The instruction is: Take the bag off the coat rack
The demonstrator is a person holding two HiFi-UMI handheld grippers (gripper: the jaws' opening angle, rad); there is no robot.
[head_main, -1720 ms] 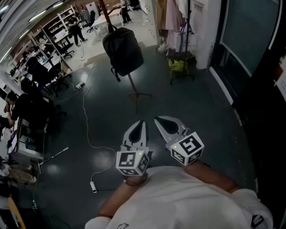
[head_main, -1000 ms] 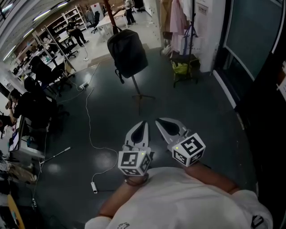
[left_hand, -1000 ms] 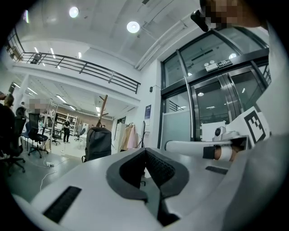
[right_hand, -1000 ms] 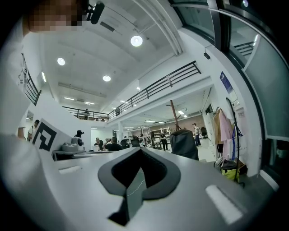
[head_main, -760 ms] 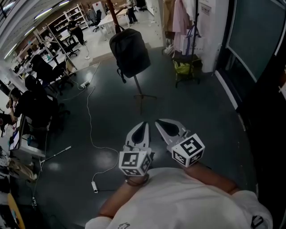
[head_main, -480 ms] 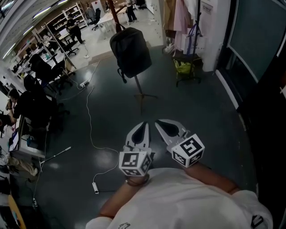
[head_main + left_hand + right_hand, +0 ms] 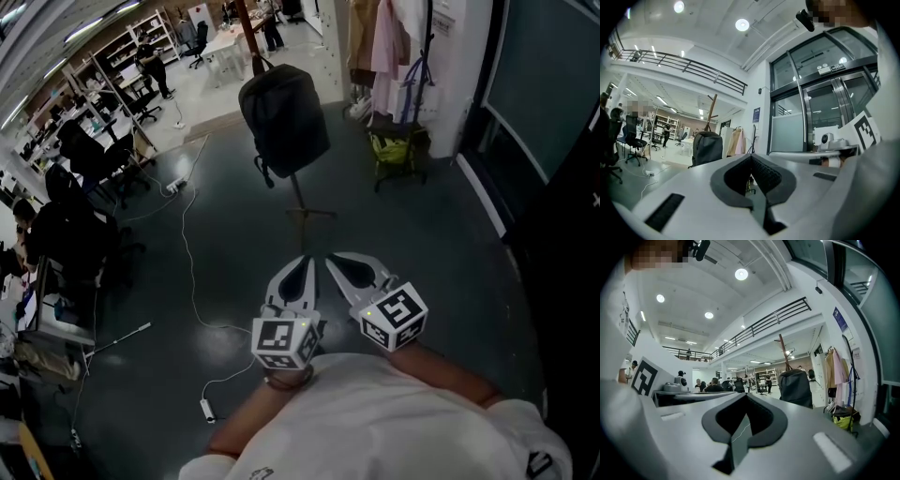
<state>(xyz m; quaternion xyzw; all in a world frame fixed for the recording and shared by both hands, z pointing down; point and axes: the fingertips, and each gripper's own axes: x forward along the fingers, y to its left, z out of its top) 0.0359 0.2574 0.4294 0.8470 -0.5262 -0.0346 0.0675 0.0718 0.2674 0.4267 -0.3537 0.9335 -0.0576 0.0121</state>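
Observation:
A black backpack [image 7: 284, 117] hangs by its top loop from a brown wooden coat rack [image 7: 251, 28]. The rack's thin stem and tripod feet [image 7: 305, 214] stand on the dark floor. Both grippers are held side by side, level, close in front of my chest and well short of the bag. My left gripper [image 7: 302, 261] and right gripper [image 7: 330, 259] are both shut with nothing in them. The backpack [image 7: 707, 147] shows ahead and to the left in the left gripper view. In the right gripper view the backpack [image 7: 795, 387] is ahead and to the right.
A garment rail with pink and beige clothes [image 7: 389, 37] stands right of the bag, over a low cart holding a yellow-green bag [image 7: 394, 145]. A white cable [image 7: 187, 262] crosses the floor to an adapter [image 7: 208, 409]. People sit at desks [image 7: 66, 234] at the left. Glass doors [image 7: 553, 84] line the right.
Both shut grippers have been carried forward toward the rack. The backpack and rack have slid lower and slightly right in the head view and look nearer.

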